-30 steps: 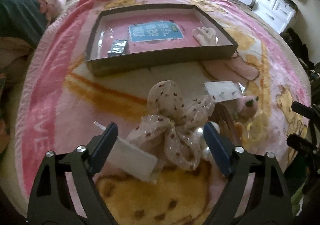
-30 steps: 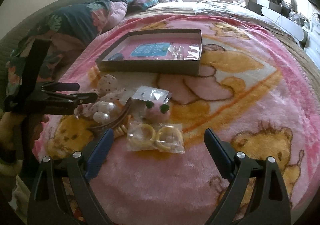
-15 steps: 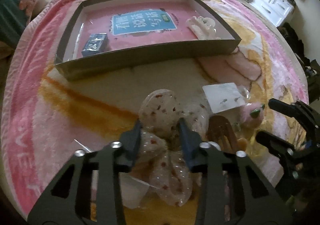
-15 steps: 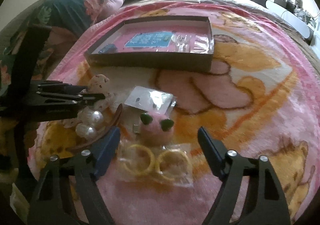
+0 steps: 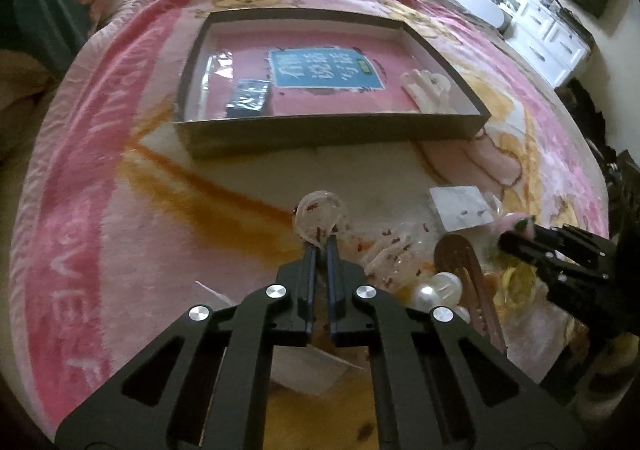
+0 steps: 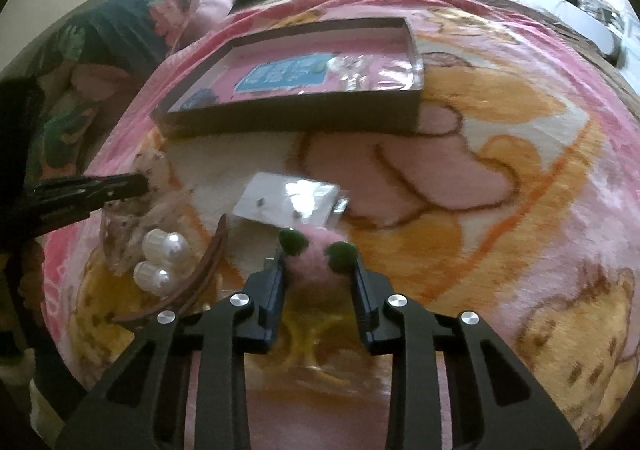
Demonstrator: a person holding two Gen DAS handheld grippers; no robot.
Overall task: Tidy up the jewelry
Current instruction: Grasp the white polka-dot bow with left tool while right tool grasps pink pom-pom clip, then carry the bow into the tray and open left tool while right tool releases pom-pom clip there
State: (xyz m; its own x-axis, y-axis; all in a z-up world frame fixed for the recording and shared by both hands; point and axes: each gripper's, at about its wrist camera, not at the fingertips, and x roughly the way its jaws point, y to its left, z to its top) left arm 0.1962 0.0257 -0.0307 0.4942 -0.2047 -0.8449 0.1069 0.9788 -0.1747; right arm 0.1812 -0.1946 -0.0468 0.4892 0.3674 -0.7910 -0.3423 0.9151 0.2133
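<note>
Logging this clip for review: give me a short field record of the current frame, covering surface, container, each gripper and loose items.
surface: pink cartoon blanket
container: shallow dark box, open, holding a white hair claw and a small dark packet
left gripper: shut on sheer spotted bow
right gripper: closing around pink fuzzy clip, contact unclear
loose items: pearl cluster, brown hair clip, earring card

yellow rings [image 6: 316,334] behind right claw [image 6: 318,270]
</note>
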